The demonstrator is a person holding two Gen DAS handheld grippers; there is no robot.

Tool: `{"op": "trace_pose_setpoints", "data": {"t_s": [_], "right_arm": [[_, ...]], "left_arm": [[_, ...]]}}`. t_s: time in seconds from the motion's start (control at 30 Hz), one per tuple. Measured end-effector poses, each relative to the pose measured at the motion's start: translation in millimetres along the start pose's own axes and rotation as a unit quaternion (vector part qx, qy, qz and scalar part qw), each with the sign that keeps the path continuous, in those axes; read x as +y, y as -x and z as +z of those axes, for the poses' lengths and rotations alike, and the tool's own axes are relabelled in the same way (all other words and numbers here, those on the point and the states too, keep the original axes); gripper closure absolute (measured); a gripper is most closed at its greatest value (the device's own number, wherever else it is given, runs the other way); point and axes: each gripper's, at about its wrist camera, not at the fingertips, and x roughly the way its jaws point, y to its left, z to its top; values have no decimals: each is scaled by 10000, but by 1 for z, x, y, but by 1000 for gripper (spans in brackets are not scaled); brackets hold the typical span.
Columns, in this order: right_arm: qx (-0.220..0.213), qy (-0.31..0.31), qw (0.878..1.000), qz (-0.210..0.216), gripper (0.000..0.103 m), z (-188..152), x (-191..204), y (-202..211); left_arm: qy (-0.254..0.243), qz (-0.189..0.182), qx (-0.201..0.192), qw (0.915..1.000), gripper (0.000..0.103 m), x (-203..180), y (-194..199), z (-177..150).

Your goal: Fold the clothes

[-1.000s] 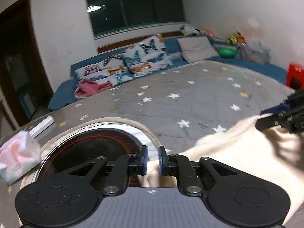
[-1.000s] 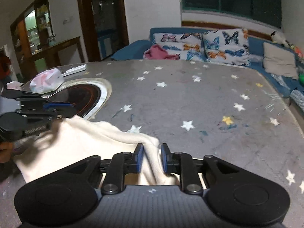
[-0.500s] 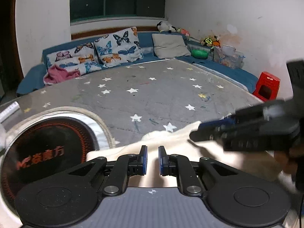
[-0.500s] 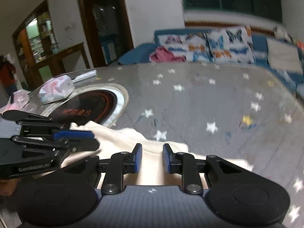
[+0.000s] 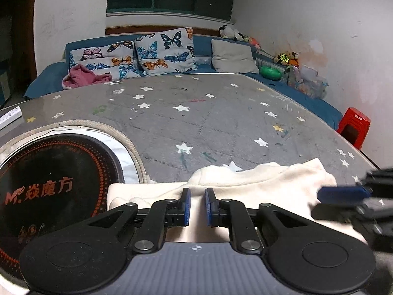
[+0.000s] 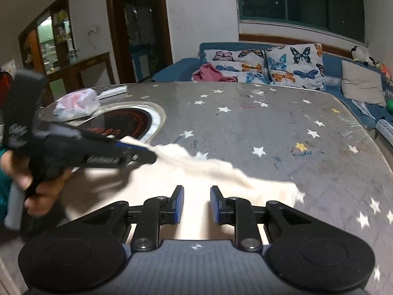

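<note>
A cream garment [image 5: 258, 184] lies on the grey star-patterned table [image 5: 221, 113] at its near edge, folded over on itself; it also shows in the right wrist view [image 6: 196, 172]. My left gripper [image 5: 196, 205] hovers over the garment's left part with its jaws a little apart and nothing between them. My right gripper [image 6: 195, 205] is open over the garment's right part, with cloth below it and none in the jaws. The right gripper also shows blurred at the right edge of the left wrist view [image 5: 343, 194]. The left gripper shows in the right wrist view [image 6: 137, 154].
A round black induction hob [image 5: 49, 184] is set in the table on the left. A pink-white tissue pack [image 6: 76, 104] and a white remote [image 6: 113, 92] lie behind it. A blue sofa with butterfly cushions [image 5: 162, 51] stands beyond the table. A red stool [image 5: 353, 127] stands at the right.
Both grippers have let go of the cream garment and opened. The garment now lies flatter on the table, and both grippers have drawn back over it.
</note>
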Motion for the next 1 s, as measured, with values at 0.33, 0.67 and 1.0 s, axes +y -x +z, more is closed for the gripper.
{"op": "trace_pose_setpoints", "data": {"t_s": [0.33, 0.67, 1.0], "right_arm": [[-238, 329, 9991, 154, 81, -10, 23, 8], [-39, 762, 9969, 199, 81, -25, 35, -6], [101, 942, 9945, 437, 81, -39, 30, 22]], "left_arm": [[81, 844, -396, 9956, 71, 3, 70, -41], [952, 439, -93, 9944, 73, 25, 73, -61], [1304, -116, 225, 9911, 75, 10, 105, -88]]}}
